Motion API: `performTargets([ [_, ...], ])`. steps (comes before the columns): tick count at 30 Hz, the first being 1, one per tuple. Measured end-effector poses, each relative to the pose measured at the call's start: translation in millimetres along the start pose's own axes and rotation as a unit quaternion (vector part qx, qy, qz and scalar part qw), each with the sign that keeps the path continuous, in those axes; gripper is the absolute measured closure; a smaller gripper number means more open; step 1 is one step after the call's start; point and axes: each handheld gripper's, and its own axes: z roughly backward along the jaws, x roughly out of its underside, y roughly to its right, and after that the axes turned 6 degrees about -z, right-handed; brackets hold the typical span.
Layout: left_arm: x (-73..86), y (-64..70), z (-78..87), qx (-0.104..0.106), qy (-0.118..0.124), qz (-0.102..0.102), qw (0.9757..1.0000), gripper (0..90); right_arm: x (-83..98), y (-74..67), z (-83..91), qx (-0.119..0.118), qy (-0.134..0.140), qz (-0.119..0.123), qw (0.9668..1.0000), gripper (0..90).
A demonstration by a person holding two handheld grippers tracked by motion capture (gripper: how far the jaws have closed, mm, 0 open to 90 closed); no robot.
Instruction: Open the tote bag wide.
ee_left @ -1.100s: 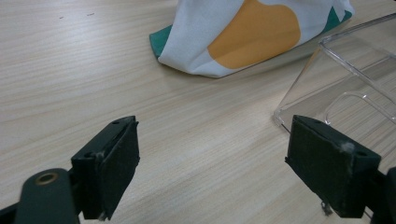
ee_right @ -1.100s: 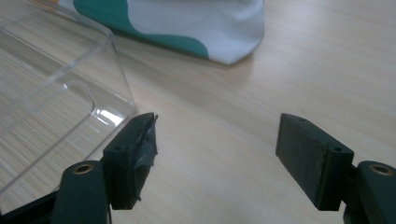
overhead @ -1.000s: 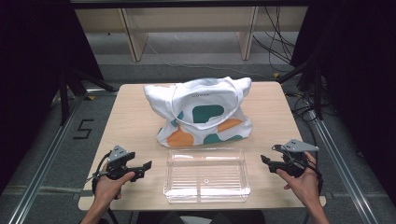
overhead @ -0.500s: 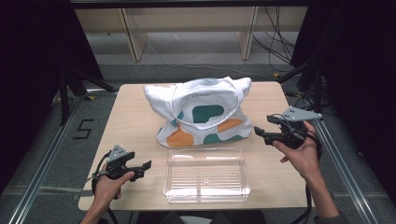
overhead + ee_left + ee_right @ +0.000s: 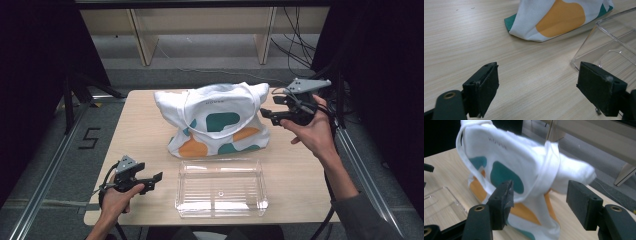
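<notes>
A white cloth tote bag [image 5: 217, 120] with green and orange patches stands slumped at the middle of the wooden table [image 5: 145, 135], and a clear plastic tray [image 5: 220, 187] lies just in front of it, near the person's edge. The right gripper [image 5: 265, 115] is raised off the table at the bag's right side, jaws spread wide and pointed at the cloth; in the right gripper view the bag's knotted handle [image 5: 550, 167] sits between them, farther off, nothing pinched. The left gripper [image 5: 156, 177] rests low near the front left corner, jaws also spread and holding nothing, just left of the tray and well apart from the bag's nearest bottom corner [image 5: 524, 31].
</notes>
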Motion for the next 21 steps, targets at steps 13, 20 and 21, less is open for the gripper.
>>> performTargets([
  [13,-0.4,0.9,-0.3,0.002,0.003,0.001,1.0000,16.6,-59.1,7.6,-41.6,0.016,-0.052,-0.001,0.9985,41.3],
  [20,-0.6,0.8,0.3,0.003,0.003,0.000,1.0000,16.6,-70.9,12.4,-72.7,0.026,-0.087,-0.006,0.9959,41.9],
  [21,-0.5,0.8,0.1,0.003,0.002,0.003,1.0000,16.5,-71.8,14.4,-79.7,0.023,-0.090,-0.014,0.9956,42.3],
])
